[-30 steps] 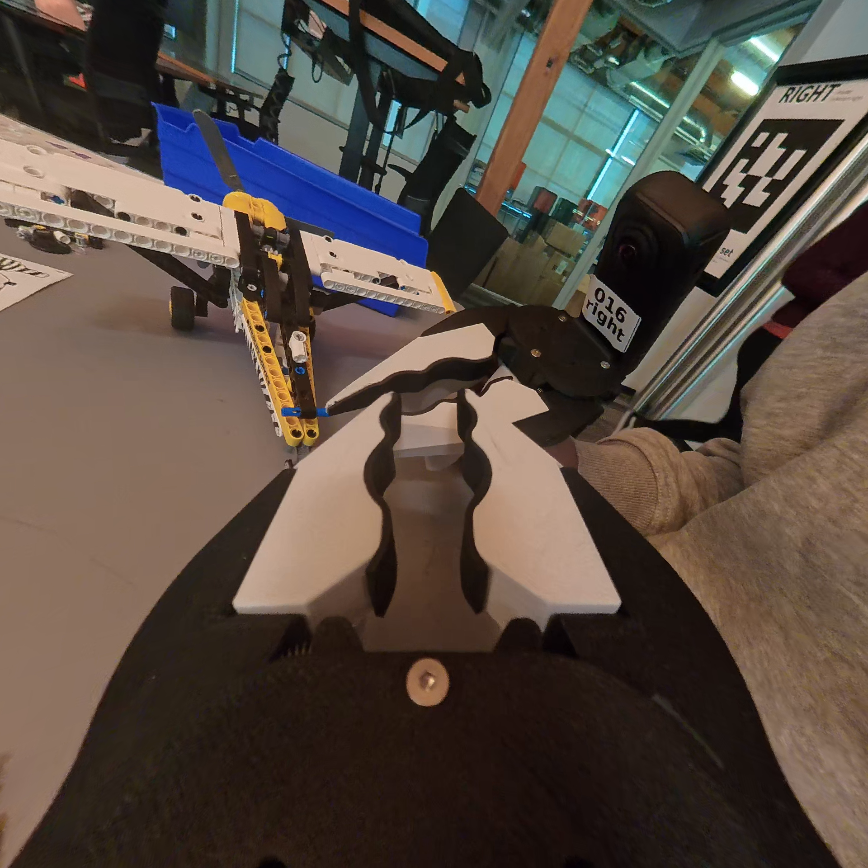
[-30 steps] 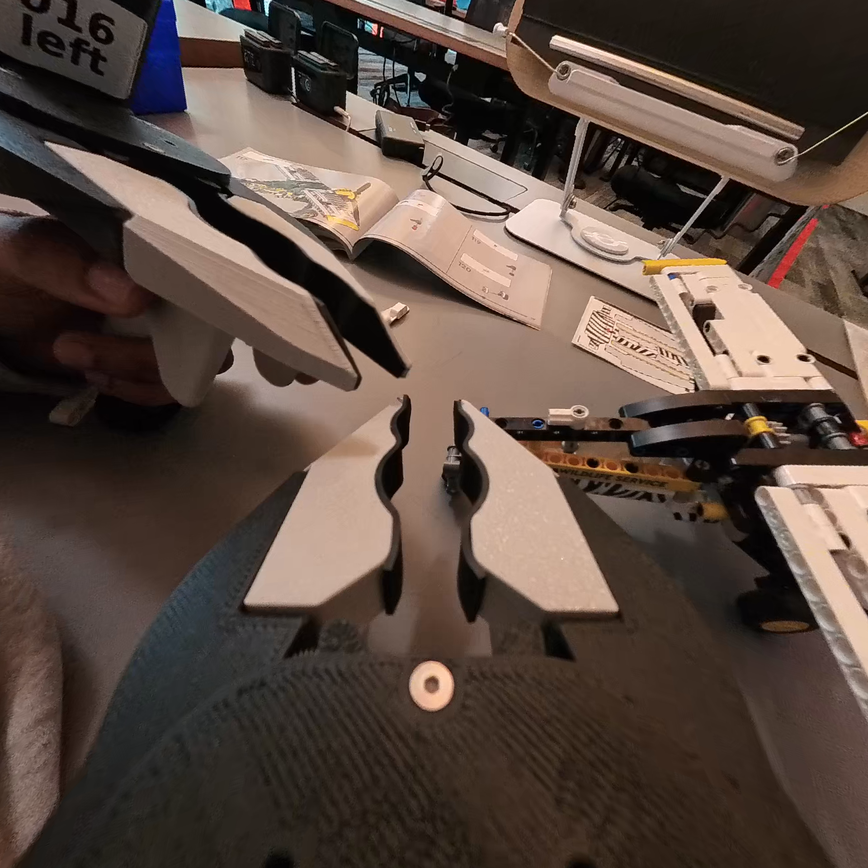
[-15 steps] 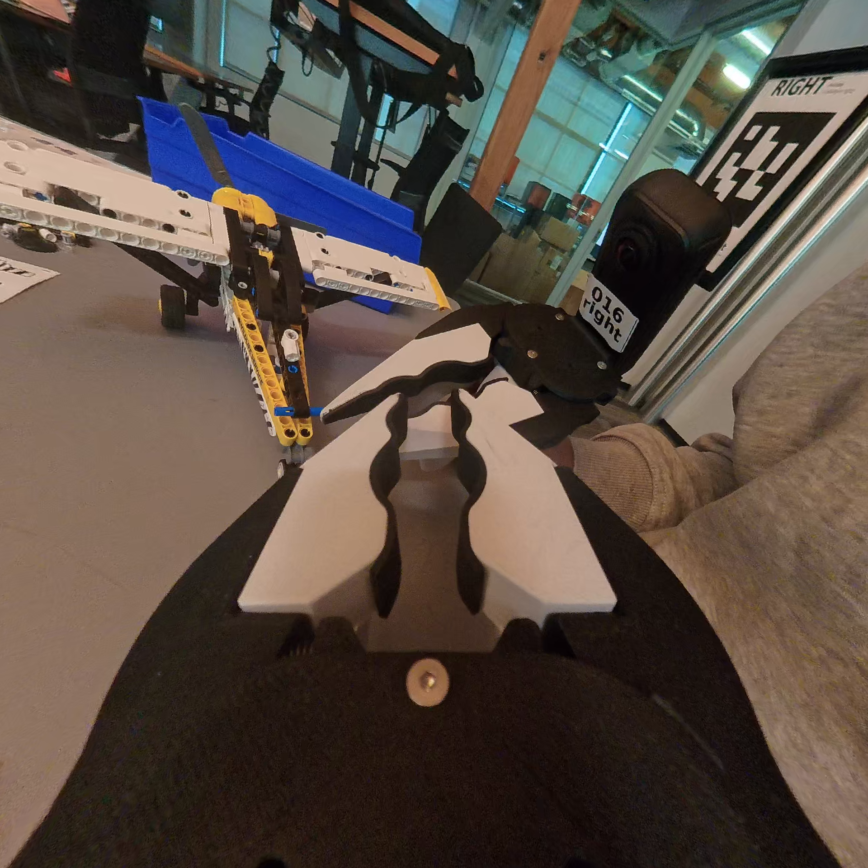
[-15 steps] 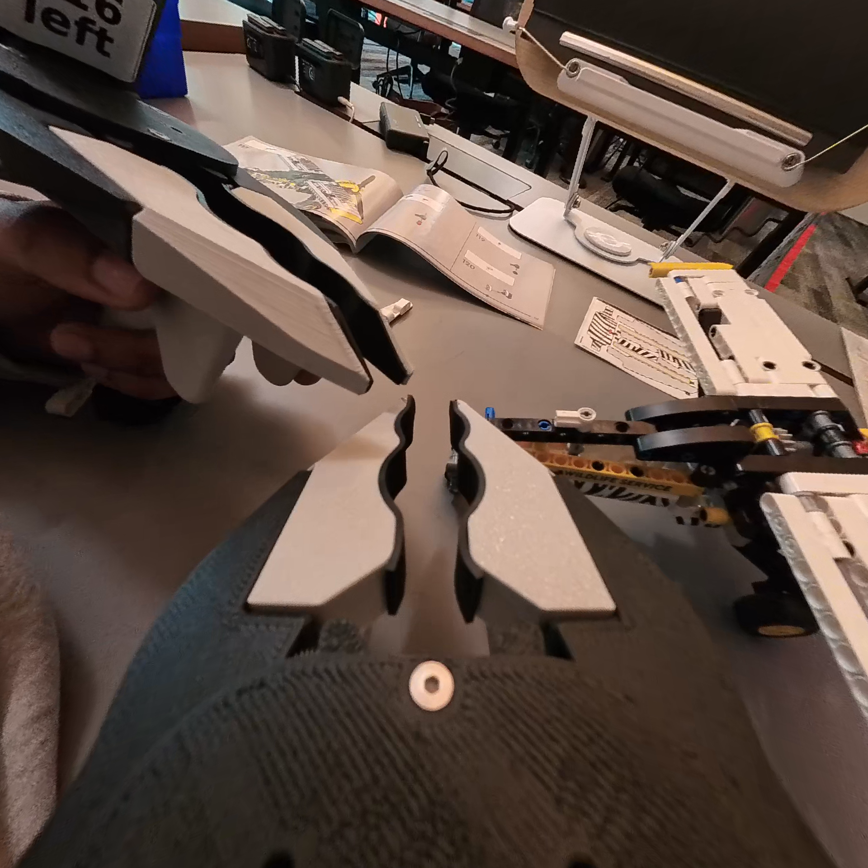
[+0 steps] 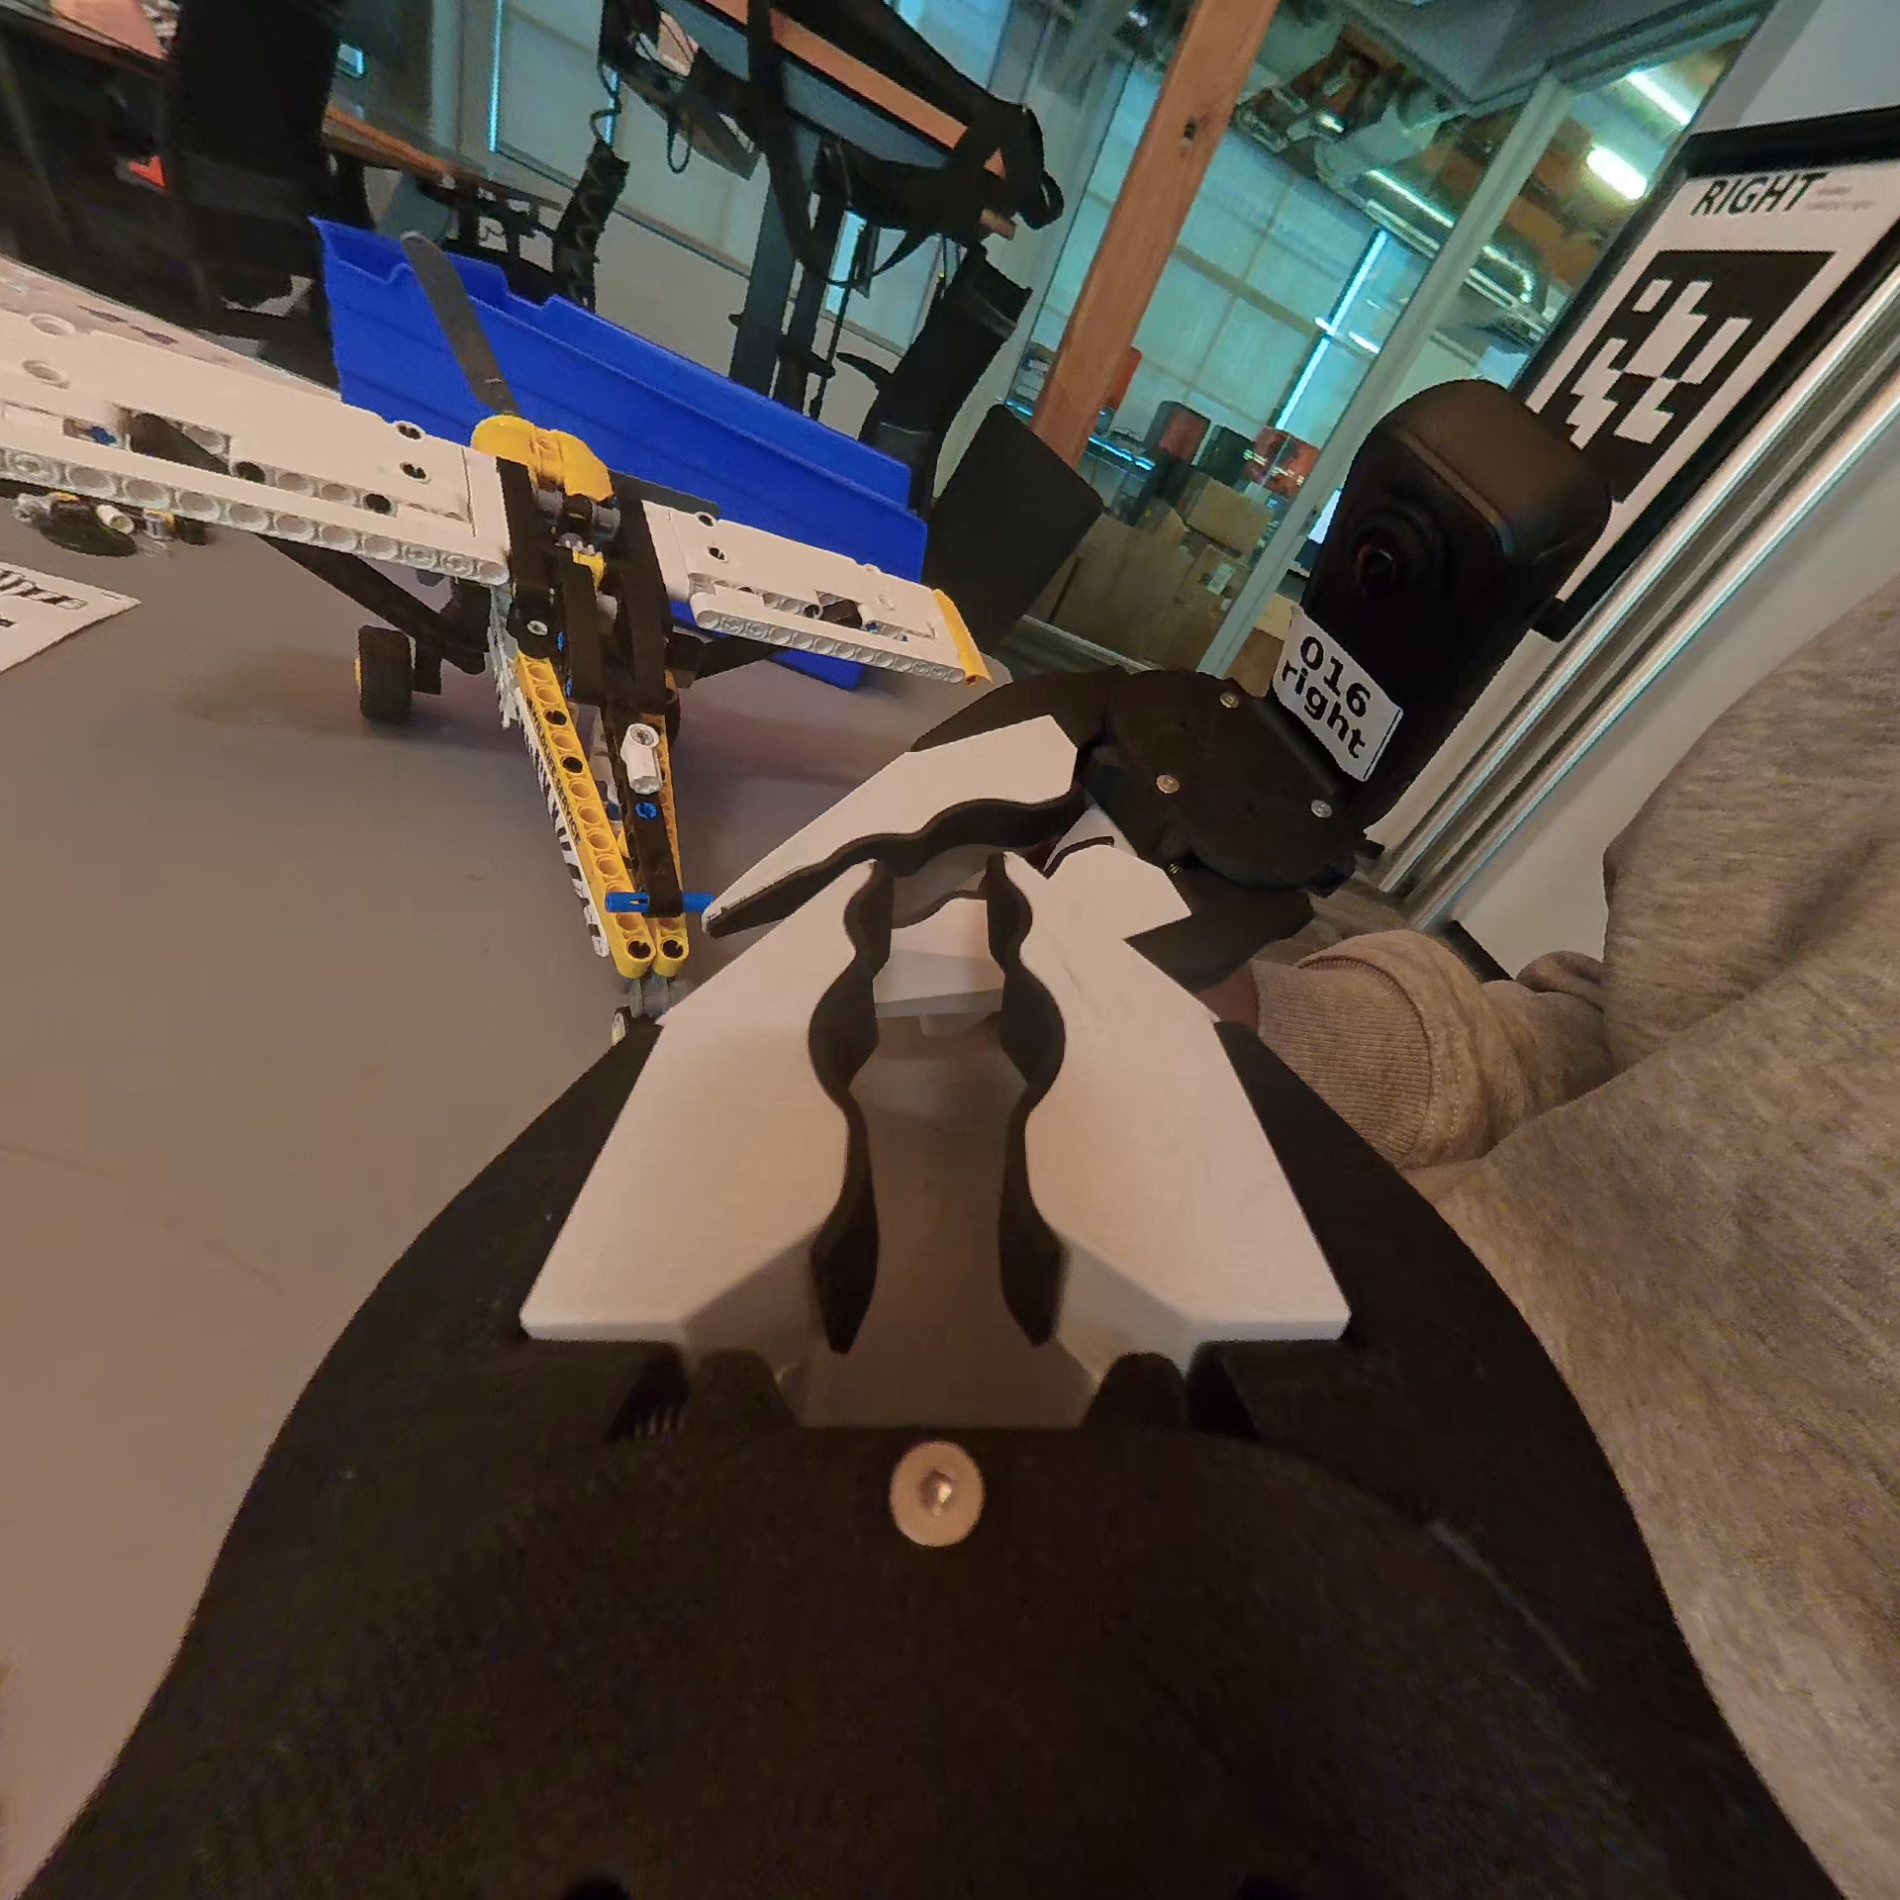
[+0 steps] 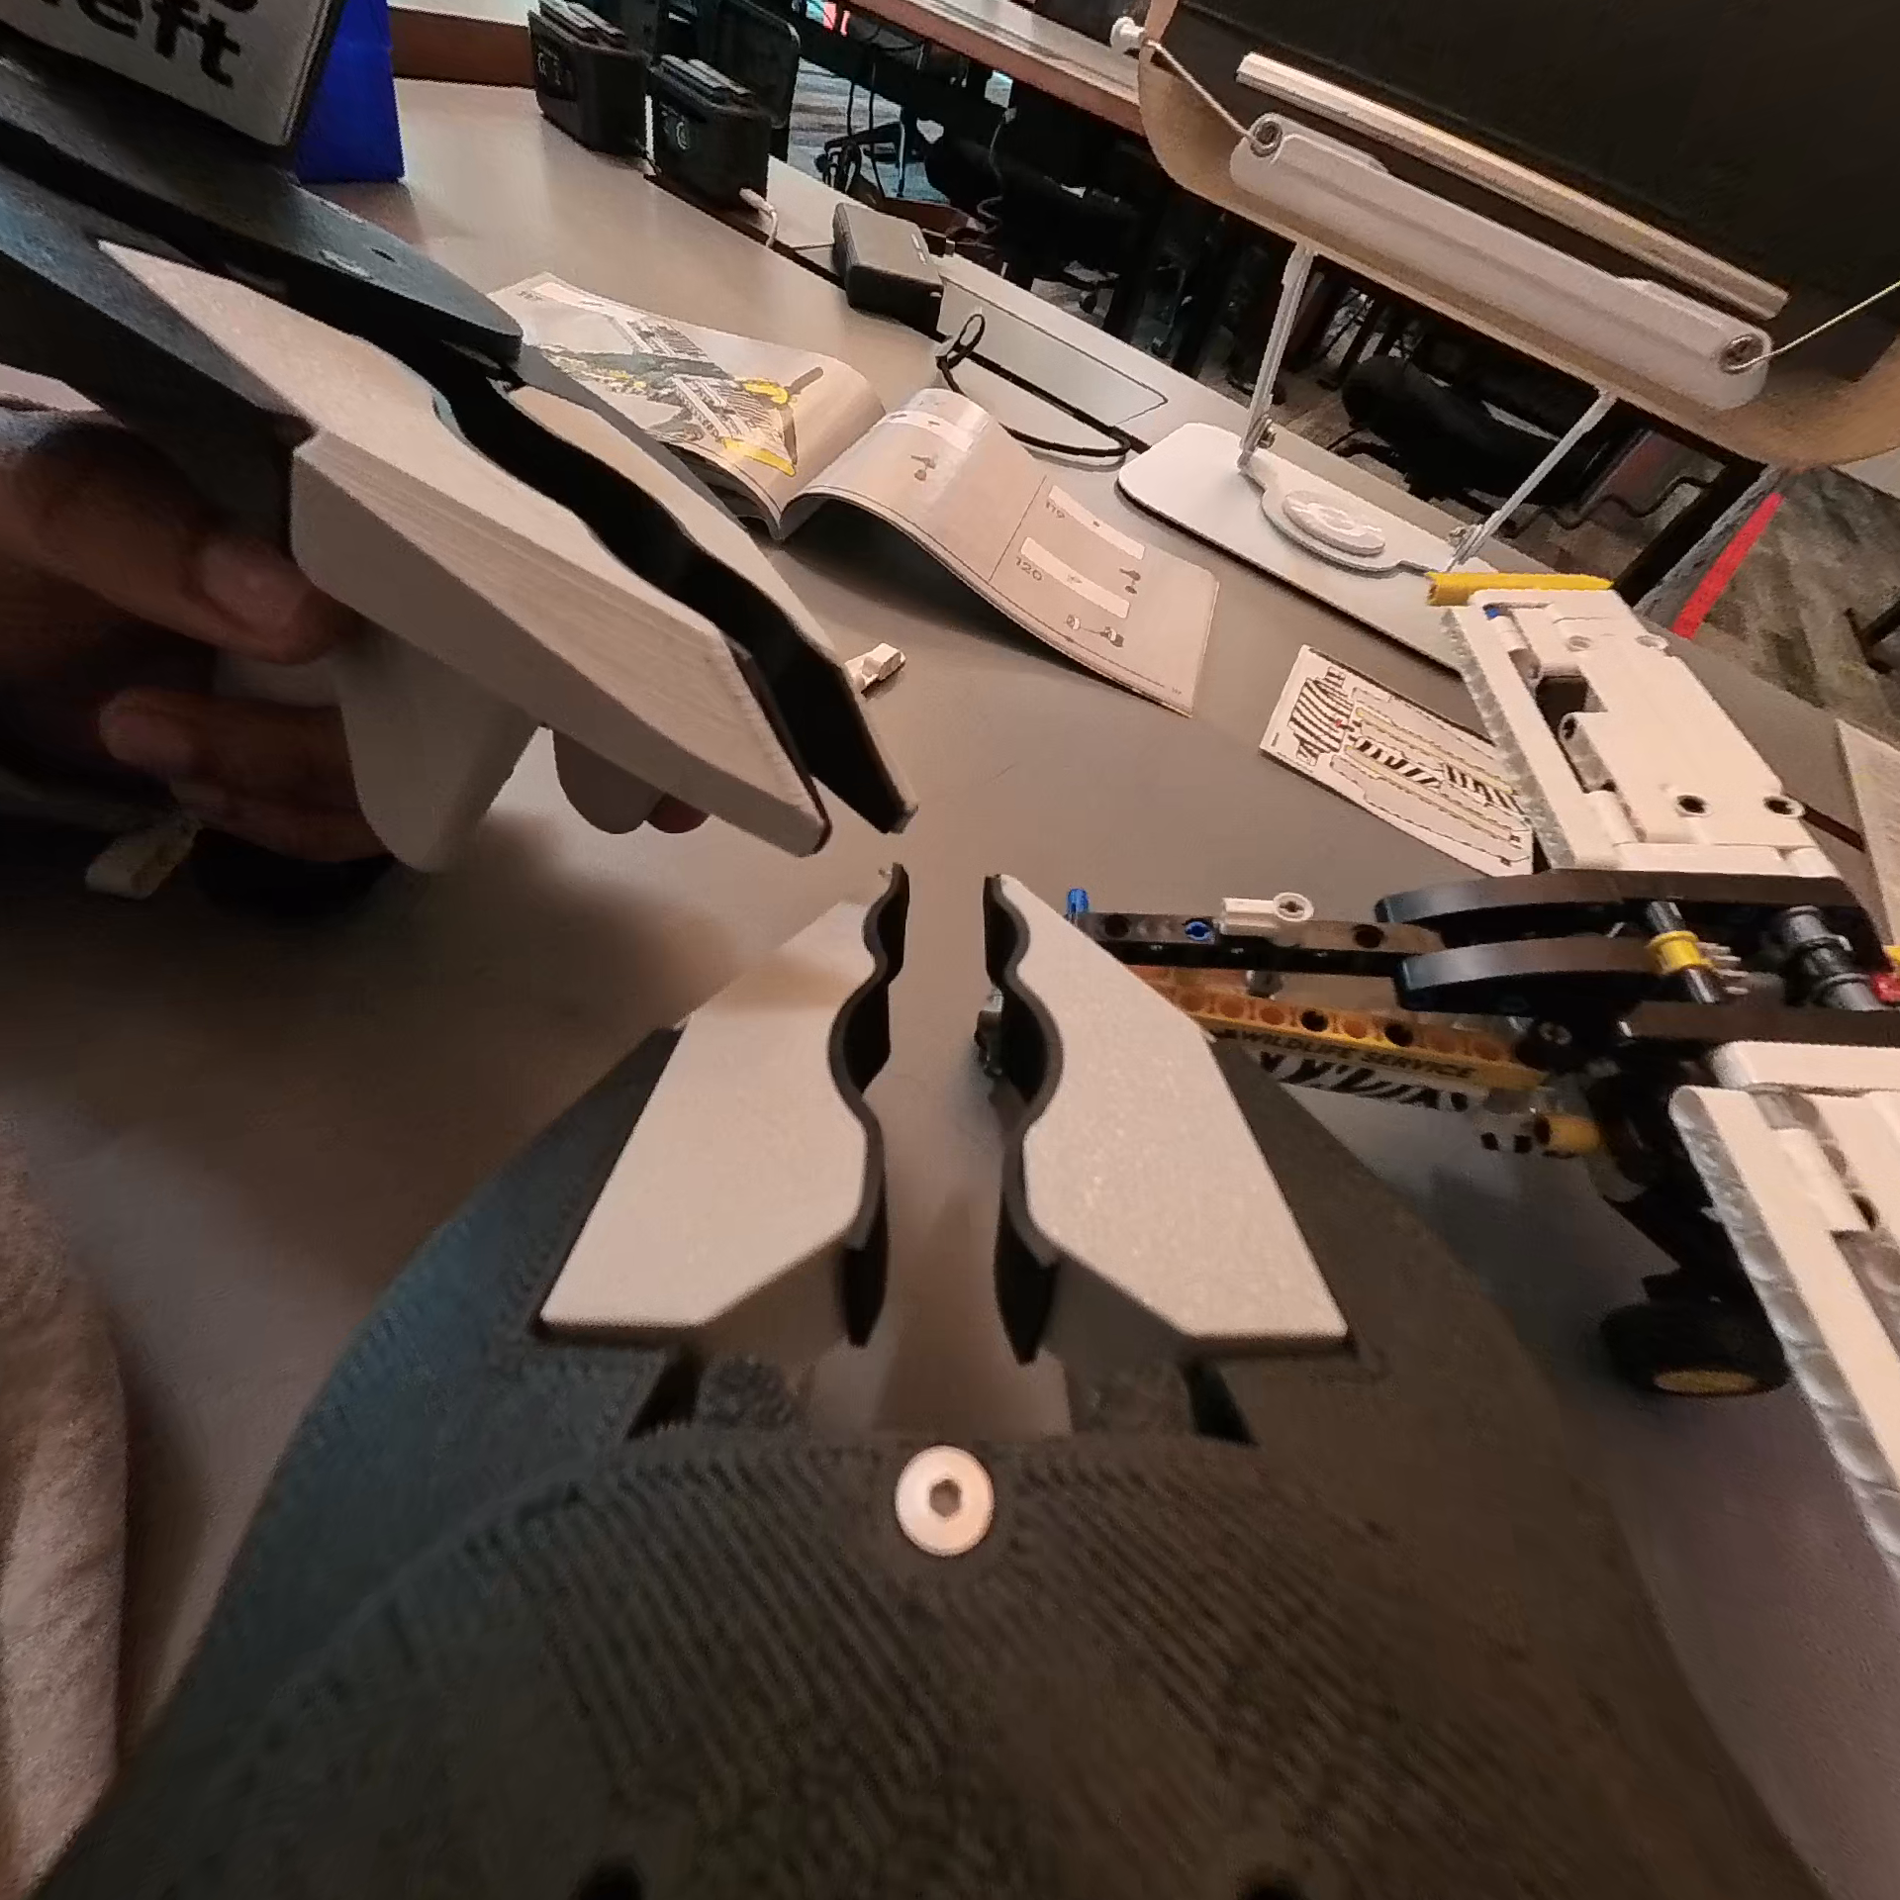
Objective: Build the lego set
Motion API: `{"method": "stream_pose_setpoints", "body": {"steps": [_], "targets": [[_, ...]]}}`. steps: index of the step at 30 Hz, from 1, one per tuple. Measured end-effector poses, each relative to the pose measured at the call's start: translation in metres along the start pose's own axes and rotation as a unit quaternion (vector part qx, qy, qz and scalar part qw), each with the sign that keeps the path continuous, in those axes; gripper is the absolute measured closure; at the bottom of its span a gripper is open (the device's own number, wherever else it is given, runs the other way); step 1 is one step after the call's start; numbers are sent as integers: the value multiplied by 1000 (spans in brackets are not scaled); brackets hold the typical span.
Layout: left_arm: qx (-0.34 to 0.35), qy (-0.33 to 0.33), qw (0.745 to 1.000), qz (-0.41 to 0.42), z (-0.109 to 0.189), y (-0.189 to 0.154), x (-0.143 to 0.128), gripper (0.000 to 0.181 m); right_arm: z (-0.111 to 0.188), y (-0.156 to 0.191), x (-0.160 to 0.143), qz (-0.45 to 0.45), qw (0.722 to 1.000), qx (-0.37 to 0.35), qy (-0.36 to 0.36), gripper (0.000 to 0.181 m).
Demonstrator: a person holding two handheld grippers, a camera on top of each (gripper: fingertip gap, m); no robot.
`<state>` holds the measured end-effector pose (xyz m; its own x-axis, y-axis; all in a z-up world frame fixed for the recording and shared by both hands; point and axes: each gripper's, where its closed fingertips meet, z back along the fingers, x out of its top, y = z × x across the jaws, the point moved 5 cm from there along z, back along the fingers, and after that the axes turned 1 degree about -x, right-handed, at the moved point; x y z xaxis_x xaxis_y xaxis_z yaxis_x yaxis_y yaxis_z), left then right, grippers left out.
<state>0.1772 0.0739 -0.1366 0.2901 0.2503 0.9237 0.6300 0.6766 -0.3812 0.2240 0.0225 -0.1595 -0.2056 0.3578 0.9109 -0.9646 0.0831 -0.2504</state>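
Right now, through my left wrist view, my left gripper (image 5: 930, 905) sits low over the grey table (image 5: 226, 1028) with its jaws apart and nothing between them, only bare table showing in the gap. My right gripper (image 5: 720, 910) crosses in from about two o'clock, its tips just beside the tail end of the lego plane (image 5: 576, 637); from this side its two fingers overlap, so I cannot tell here how wide they stand. The plane stands on its wheels at about eleven o'clock, white wings spread left and right and a yellow-and-black tail boom running toward me. Behind it, at about twelve o'clock, a blue bin (image 5: 617, 391) stands on the table; I can see only its outer wall and rim, so what it holds is hidden from me, and a grey propeller blade (image 5: 452, 308) rises in front of its wall. Small loose pieces (image 5: 82, 514) lie at about ten o'clock under the wing. Switching to my right wrist view, my right gripper (image 6: 941, 894) has its jaws apart with a narrow gap and grips nothing. The lego plane (image 6: 1491, 966) lies at about three o'clock, its boom tip just beside my right finger. My left gripper (image 6: 864, 817) hangs in from ten o'clock, tips just above mine. An open instruction booklet (image 6: 925, 483) lies at twelve o'clock, a sticker sheet (image 6: 1388, 761) at two.
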Motion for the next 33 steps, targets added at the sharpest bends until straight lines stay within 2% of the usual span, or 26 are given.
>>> {"method": "stream_pose_setpoints", "body": {"steps": [28,33], "targets": [[7,-13,1000,-1,2,0,4,161,-4,0,1,9,1000,-3,1,167],[21,-34,999,-1,8,4,12,161,-4,0,1,10,1000,-3,-1,168]]}}
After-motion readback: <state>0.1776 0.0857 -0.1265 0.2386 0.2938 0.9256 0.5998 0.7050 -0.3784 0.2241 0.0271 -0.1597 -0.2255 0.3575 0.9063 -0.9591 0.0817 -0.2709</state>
